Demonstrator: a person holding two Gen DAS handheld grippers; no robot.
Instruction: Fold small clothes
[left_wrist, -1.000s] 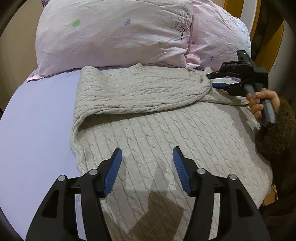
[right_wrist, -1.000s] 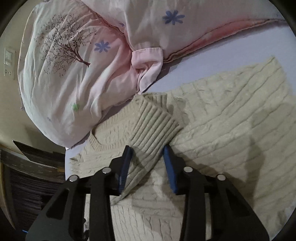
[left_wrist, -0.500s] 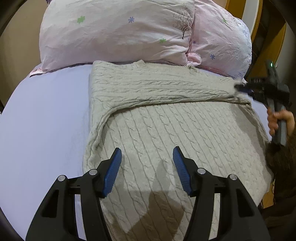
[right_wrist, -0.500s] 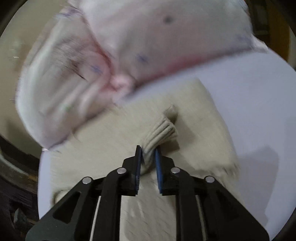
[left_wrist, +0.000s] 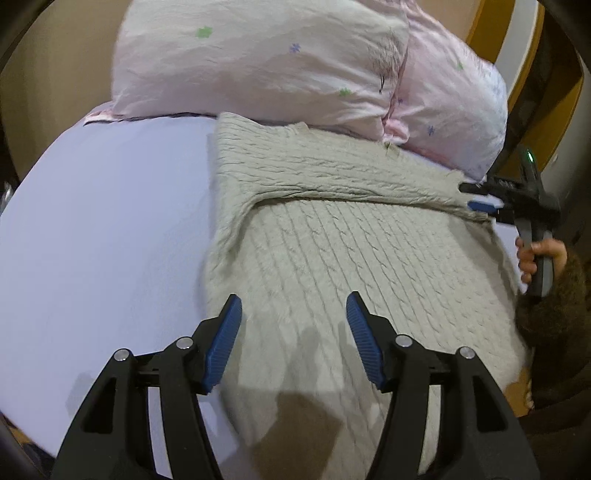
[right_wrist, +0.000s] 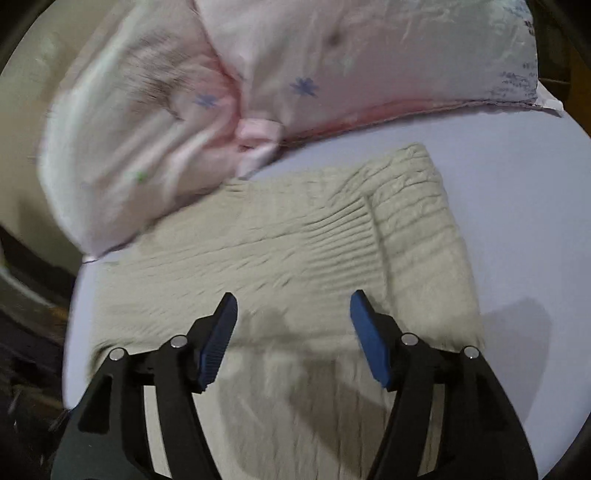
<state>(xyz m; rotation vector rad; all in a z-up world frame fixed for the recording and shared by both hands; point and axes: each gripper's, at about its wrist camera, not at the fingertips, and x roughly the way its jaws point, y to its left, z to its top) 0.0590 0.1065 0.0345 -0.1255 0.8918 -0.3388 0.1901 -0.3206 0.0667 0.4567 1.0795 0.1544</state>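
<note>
A beige cable-knit sweater lies flat on the lavender bed sheet. One sleeve is folded across its upper part, its cuff ending at the right edge. My left gripper is open and empty, hovering over the sweater's lower left part. My right gripper is open and empty above the sweater; it also shows in the left wrist view at the sleeve's cuff end, beside the sweater's right edge.
Two pink pillows with small flower prints lie against the sweater's top edge, also seen in the right wrist view. Bare sheet lies to the sweater's side. The bed edge and dark floor are nearby.
My right gripper pulled the sleeve cuff across the sweater to its right edge, then opened and let it go. The left gripper stayed open and shifted a little.
</note>
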